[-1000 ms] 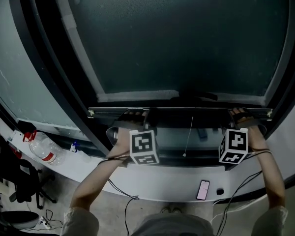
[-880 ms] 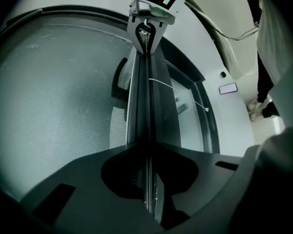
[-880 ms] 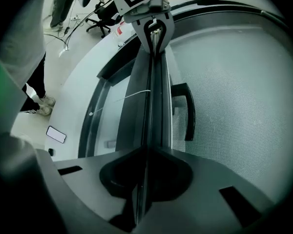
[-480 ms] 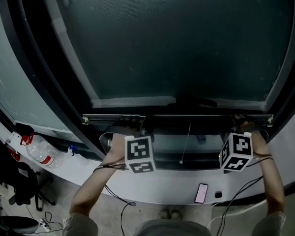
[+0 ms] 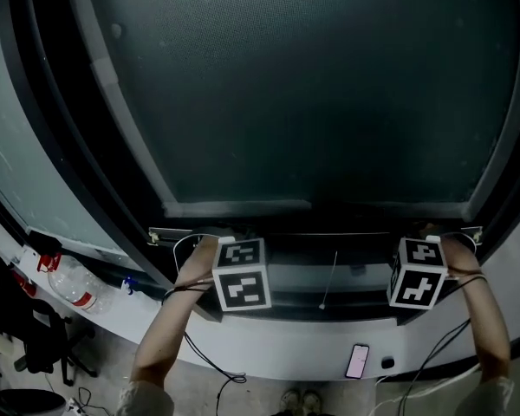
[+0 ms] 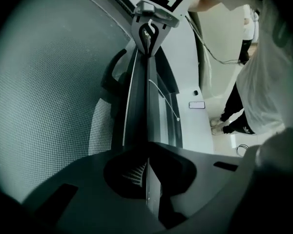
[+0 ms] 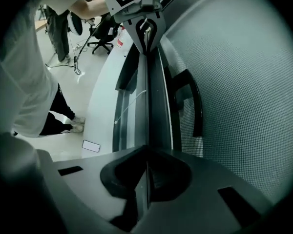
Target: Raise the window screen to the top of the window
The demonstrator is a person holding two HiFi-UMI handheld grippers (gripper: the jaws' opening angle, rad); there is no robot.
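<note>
The window screen is a dark mesh (image 5: 312, 94) with a thin bottom bar (image 5: 329, 231) running across, low in the window. My left gripper (image 5: 234, 237) pinches the bar near its left end and my right gripper (image 5: 423, 232) near its right end. In the left gripper view my left gripper (image 6: 147, 147) is shut on the bar's (image 6: 136, 106) thin edge. In the right gripper view my right gripper's (image 7: 147, 152) jaws are closing, with the bar (image 7: 154, 101) pressed between them. A black handle (image 7: 193, 101) sits mid-bar, and a thin pull cord (image 5: 329, 280) hangs below it.
The dark window frame (image 5: 78, 146) curves round the screen. Below is a pale sill (image 5: 277, 345) with a phone (image 5: 358, 361) on it. A water bottle (image 5: 69, 284) and an office chair (image 5: 35, 336) are at the lower left. Cables trail from both grippers.
Both grippers have tipped at the wrists, so their marker cubes show more of their top faces. The bar now lies lower in the head view. Both grips stay on the bar.
</note>
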